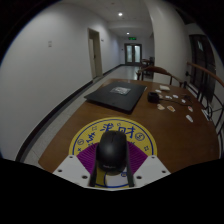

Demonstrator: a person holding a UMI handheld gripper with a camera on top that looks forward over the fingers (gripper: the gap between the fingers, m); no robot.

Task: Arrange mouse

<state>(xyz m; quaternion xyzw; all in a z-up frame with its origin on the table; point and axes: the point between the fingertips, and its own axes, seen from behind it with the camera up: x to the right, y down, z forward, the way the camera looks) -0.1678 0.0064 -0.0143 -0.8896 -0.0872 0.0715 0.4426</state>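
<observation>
The gripper [112, 176] held the black mouse [111, 152] between its two fingers, both pads pressed on its sides, just above a round yellow mat [92, 133] on the brown table [70, 125]. Beyond lay a dark mouse pad [119, 95], then small white items [168, 100].

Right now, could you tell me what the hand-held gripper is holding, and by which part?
The hand-held gripper holds a dark mouse, its fingers pressed against the left and right sides.
</observation>
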